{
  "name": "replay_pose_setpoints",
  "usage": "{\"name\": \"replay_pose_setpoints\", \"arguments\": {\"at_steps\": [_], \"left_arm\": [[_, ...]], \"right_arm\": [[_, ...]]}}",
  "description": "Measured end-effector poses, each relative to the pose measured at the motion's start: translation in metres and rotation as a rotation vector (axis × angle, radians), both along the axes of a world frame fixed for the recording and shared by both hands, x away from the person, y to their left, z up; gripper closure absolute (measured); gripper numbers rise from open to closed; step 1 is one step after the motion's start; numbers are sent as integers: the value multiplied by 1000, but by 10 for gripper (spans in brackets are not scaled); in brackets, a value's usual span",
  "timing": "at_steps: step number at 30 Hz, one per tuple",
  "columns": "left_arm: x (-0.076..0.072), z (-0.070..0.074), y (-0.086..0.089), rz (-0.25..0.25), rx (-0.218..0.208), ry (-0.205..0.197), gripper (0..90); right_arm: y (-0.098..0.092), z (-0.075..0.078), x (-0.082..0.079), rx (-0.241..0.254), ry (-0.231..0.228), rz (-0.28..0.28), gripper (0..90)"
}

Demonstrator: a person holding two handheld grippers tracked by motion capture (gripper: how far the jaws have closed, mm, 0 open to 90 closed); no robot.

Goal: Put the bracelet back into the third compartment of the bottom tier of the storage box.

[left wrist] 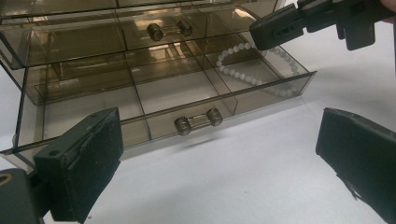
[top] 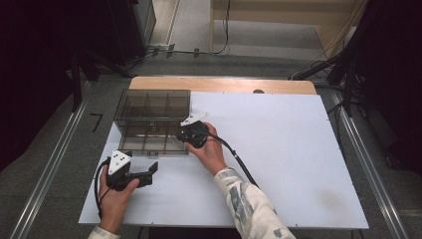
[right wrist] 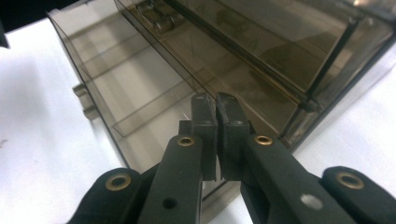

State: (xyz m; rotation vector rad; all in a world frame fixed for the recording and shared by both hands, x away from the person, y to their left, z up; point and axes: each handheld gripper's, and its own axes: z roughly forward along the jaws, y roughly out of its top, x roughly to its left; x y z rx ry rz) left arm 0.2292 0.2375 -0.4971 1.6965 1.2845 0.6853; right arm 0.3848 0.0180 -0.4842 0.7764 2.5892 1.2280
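A smoky see-through drawer box (top: 152, 107) stands at the table's back left, its lower drawer (left wrist: 187, 98) pulled out toward me. A string of white beads (left wrist: 243, 74) lies in that drawer's right-hand compartment. My right gripper (top: 182, 135) hangs over that end of the drawer, jaws shut (right wrist: 215, 101), with nothing visible between them; from the left gripper view its tip (left wrist: 261, 35) sits just above the beads. My left gripper (top: 149, 173) rests low in front of the box, wide open (left wrist: 219, 133), facing the drawer's small bar handle (left wrist: 198, 120).
The box sits on a white board (top: 278, 149) laid on a wooden table (top: 224, 83). A second, upper drawer with its own handle (left wrist: 169, 29) is closed. Black cables trail from both grippers. The board's right half is bare.
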Motion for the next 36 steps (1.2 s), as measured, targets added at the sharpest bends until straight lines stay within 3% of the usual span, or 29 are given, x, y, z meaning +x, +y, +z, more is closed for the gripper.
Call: {"name": "replay_pose_setpoints", "arguments": {"at_steps": [2,3,5,7,15,19,24,28,36], "left_arm": [[0,0,0,0,0,1,13],[0,0,0,-1,0,1,13],[0,0,0,-2,2,1,13],[0,0,0,-2,2,1,13],[0,0,0,0,3,2,13],[0,-1,0,0,4,1,13],[0,-1,0,0,4,1,13],[0,-1,0,1,5,1,13],[0,-1,0,4,5,4,13]], "right_arm": [[0,-1,0,-9,3,0,844],[0,-3,0,-17,7,7,767],[1,-3,-1,-23,6,9,720],[1,-4,-2,-31,0,15,727],[0,2,-6,-13,-13,30,629],[-2,3,-8,2,-11,35,532],[-7,4,-12,16,3,39,491],[-10,3,-13,41,18,39,364],[-17,5,-15,41,33,38,301]]}}
